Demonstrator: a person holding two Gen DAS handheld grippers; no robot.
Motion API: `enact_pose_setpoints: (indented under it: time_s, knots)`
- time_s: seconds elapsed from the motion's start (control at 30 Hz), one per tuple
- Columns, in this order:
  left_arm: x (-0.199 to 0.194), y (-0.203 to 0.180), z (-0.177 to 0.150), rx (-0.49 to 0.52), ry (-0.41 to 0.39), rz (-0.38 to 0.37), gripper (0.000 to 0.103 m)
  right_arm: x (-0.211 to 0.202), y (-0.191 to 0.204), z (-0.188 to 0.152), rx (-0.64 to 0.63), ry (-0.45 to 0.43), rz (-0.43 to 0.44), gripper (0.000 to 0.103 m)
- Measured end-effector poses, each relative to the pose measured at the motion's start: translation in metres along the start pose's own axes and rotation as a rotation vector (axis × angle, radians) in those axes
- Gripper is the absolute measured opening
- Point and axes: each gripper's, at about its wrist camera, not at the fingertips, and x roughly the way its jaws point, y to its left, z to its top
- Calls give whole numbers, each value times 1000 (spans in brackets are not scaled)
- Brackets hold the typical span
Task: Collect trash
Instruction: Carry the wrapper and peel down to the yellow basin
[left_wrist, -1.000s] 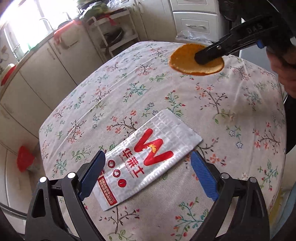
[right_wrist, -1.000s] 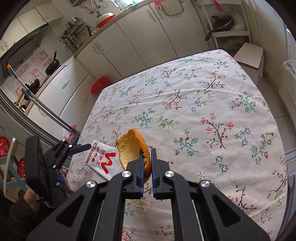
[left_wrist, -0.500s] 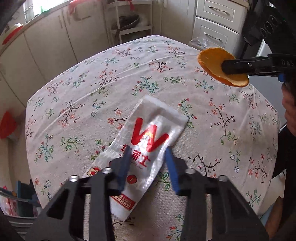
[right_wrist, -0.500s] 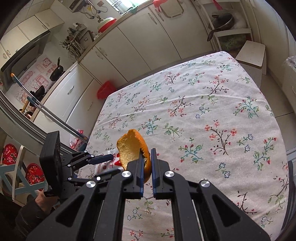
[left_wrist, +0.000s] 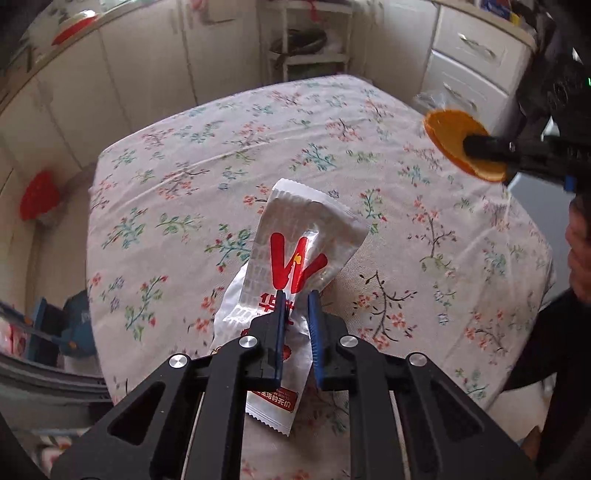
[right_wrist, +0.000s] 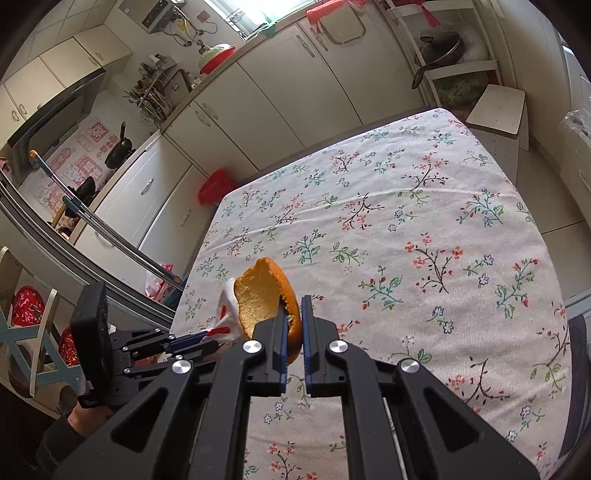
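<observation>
Left claw (left_wrist: 295, 308) clamped on a white snack wrapper (left_wrist: 295, 251) with a red W, jaws just drawn in around it, wrapper creased between the blue pads and lifted at its far end, with the near end hanging below the jaws. Right claw (right_wrist: 293, 314) shut on a piece of orange peel (right_wrist: 264, 295), held clear above the cloth. In the left wrist view, same peel (left_wrist: 463, 142) off past the right edge of the surface (left_wrist: 229, 147), well apart from the wrapper. Wide bare stretch of floral cloth ahead of both claws, running to the far edge. Beyond that edge, a gap of floor, then cream cupboards (right_wrist: 258, 110) along the wall. Red bin (right_wrist: 216, 186) on the floor by the far left corner. Small white stool (right_wrist: 496, 109) just off the far right corner, open shelf with a dark pan (right_wrist: 441, 46) behind it. Drawer unit (left_wrist: 469, 62) close to the right side. A hand (left_wrist: 580, 254) at the right rim of the left wrist view.
</observation>
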Motion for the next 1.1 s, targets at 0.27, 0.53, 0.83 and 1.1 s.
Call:
enact_pose_setpoints:
  time_s: [0.27,0.53,0.83,1.1]
  knots:
    - [-62,-4,-36,-183,-137,-34,11,-28,12,-14,2,-45,30,7]
    - [-113,-42,-91,-266,-255,-62,11,-88,36,-54,-108,-177,43,7]
    - [-138,-93,-159,-305,-280,-142,11,-131,19,-117,-81,-217,22,8]
    - [-135,-118,-195,-302,-209,-148,11,-141,7,-139,-12,-219,5,8]
